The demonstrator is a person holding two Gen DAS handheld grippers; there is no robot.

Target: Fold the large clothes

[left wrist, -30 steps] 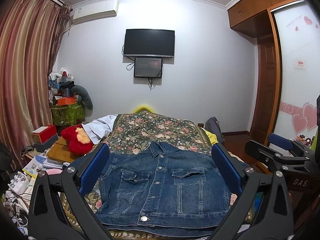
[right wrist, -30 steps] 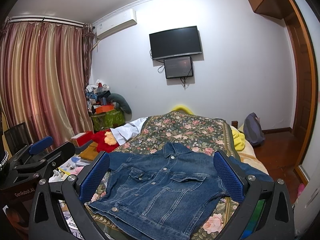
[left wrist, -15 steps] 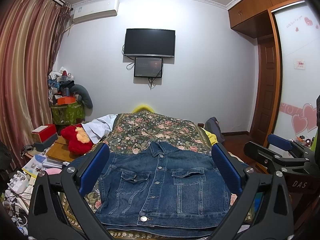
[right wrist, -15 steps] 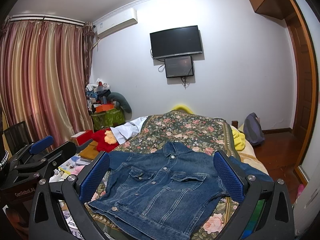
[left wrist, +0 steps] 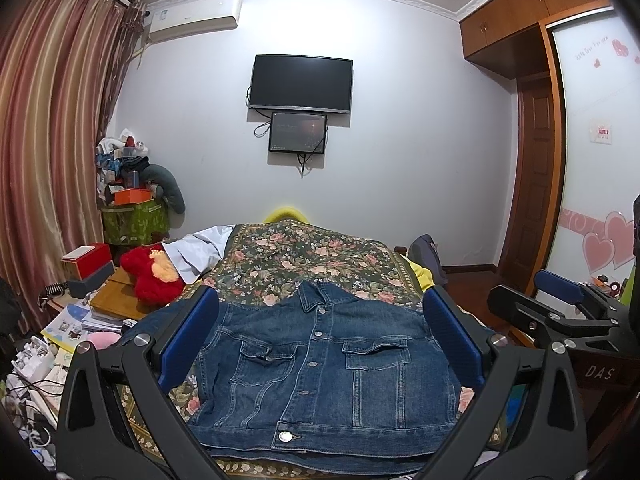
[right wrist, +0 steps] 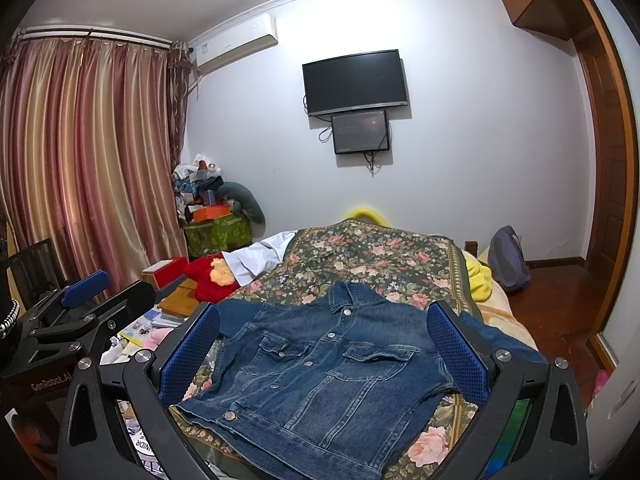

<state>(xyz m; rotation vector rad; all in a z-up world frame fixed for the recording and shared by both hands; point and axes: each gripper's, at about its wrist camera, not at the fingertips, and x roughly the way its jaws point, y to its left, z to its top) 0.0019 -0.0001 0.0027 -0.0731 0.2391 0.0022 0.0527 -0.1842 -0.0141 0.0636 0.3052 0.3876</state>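
A blue denim jacket [left wrist: 320,364] lies flat, front up and buttoned, on the floral bedspread [left wrist: 304,256], collar toward the far wall. It also shows in the right wrist view [right wrist: 320,372]. My left gripper [left wrist: 320,332] is open and empty, held above the near hem with a blue pad on either side of the jacket. My right gripper [right wrist: 323,340] is open and empty, above the jacket's right part. A sleeve [right wrist: 500,340] sticks out to the right behind its right finger. Each gripper shows at the edge of the other's view.
A red plush toy [left wrist: 150,276] and a white garment [left wrist: 200,248] lie at the bed's left. Boxes, books and cables crowd the floor at left [left wrist: 80,320]. A yellow cloth [right wrist: 478,278] and a grey bag [right wrist: 508,258] sit at the right. Curtains hang at left.
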